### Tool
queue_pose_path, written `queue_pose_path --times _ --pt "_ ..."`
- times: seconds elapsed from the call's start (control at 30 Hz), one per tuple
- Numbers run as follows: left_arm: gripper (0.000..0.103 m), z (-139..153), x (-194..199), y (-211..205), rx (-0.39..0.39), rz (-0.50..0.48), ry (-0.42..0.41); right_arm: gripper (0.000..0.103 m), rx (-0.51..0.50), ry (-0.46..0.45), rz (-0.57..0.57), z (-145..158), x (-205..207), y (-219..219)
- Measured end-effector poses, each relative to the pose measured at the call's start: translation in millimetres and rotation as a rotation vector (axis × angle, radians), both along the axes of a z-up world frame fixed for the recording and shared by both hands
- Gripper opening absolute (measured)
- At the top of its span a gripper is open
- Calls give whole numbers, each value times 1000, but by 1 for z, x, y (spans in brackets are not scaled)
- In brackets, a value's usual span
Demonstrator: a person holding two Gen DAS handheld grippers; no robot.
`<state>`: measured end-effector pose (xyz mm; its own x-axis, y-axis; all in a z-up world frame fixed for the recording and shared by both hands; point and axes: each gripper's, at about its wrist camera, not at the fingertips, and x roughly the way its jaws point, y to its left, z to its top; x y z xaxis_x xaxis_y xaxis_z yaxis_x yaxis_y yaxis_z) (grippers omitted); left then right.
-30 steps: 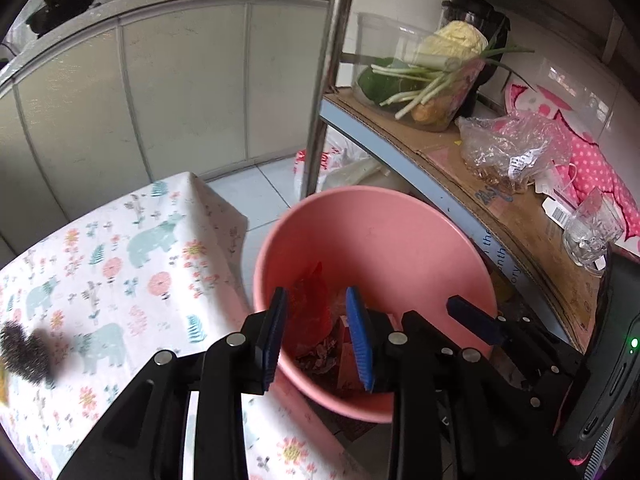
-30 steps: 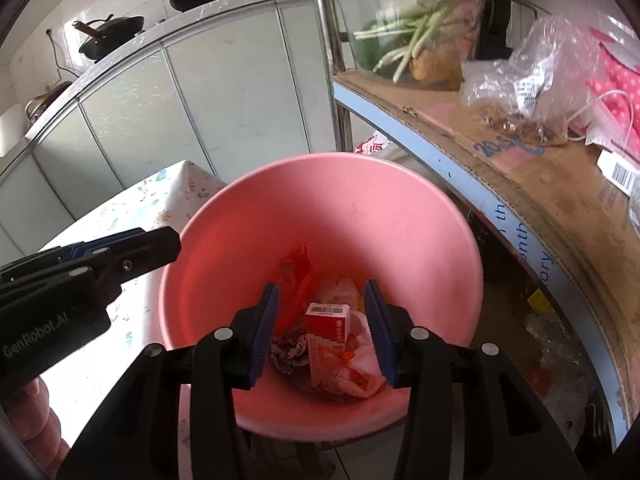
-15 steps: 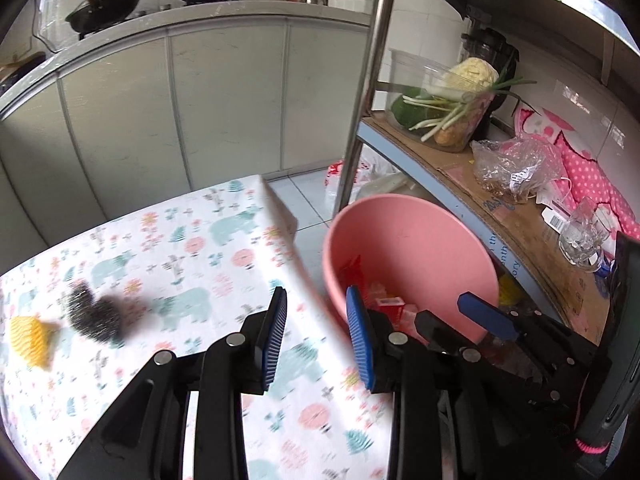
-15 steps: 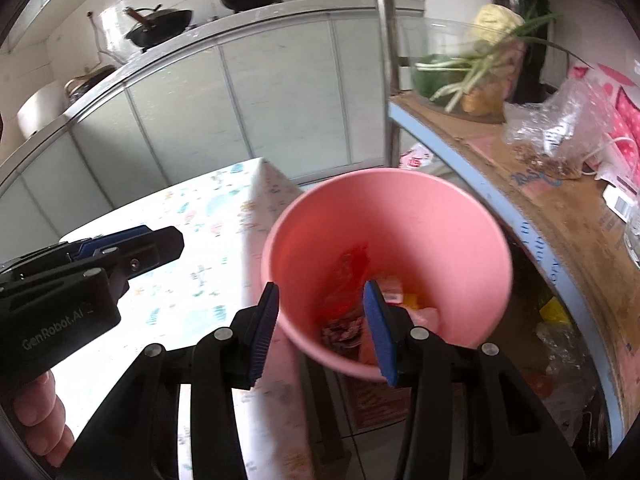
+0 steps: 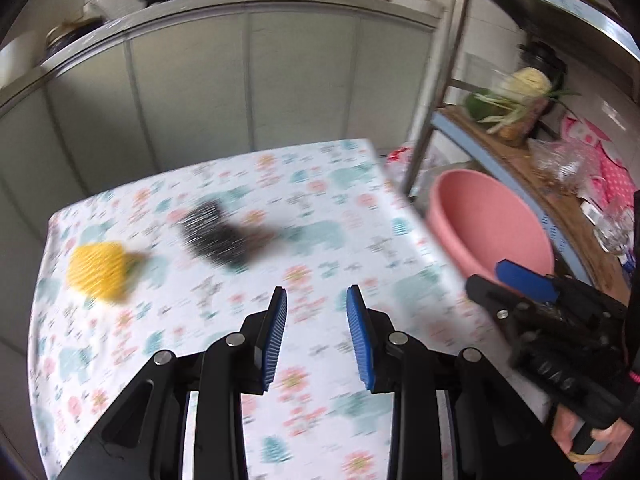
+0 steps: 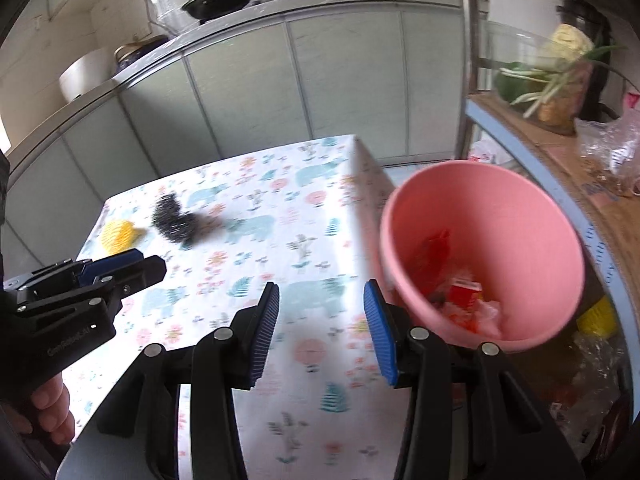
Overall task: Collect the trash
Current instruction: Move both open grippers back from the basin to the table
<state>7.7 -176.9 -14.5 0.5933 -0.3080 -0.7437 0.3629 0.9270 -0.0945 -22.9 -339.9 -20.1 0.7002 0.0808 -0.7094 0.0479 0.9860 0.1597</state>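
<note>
On the floral tablecloth (image 5: 320, 200) lie a yellow mesh scrubber (image 5: 100, 272) at the far left and a black wire scrubber (image 5: 216, 236) beside it, both blurred. My left gripper (image 5: 316, 320) hovers open over the cloth, short of them, with nothing between its blue pads. Off the table's right edge stands the pink bin (image 6: 480, 216), with red and white wrappers (image 6: 464, 300) in its bottom. My right gripper (image 6: 320, 320) is open and empty over the cloth by the bin's rim. Both scrubbers, yellow (image 6: 118, 234) and black (image 6: 174, 220), also show in the right wrist view.
A metal rack with a cardboard-lined shelf (image 5: 520, 152) stands to the right and holds a tub of vegetables (image 5: 516, 108) and plastic bags. Pale cabinet doors (image 5: 248, 80) with pans on top run behind the table. Each gripper shows in the other's view, held by a hand (image 6: 48, 412).
Both grippers have swung left and back from over the pink bin to over the table. The bin has slid to the right of both views and the two scrubbers have come closer.
</note>
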Motion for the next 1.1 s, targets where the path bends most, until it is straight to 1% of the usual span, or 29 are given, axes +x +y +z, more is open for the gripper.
queue_pose_path --times 0.33,0.57,0.8,1.0,1.07,1.1 --pt "30 -19 13 111 -5 212 65 45 4 16 120 -1 29 59" --pt "30 -26 25 157 4 309 93 45 0 38 186 -7 55 91" --pt "30 -31 40 176 -2 356 107 45 -24 47 235 -11 81 116" --pt "30 -36 52 178 -2 373 117 45 -59 42 253 -12 102 132" --pt "30 -35 56 178 7 371 108 52 -65 41 250 -12 109 136" --pt "30 -35 58 178 9 370 105 53 -67 36 248 -11 115 138"
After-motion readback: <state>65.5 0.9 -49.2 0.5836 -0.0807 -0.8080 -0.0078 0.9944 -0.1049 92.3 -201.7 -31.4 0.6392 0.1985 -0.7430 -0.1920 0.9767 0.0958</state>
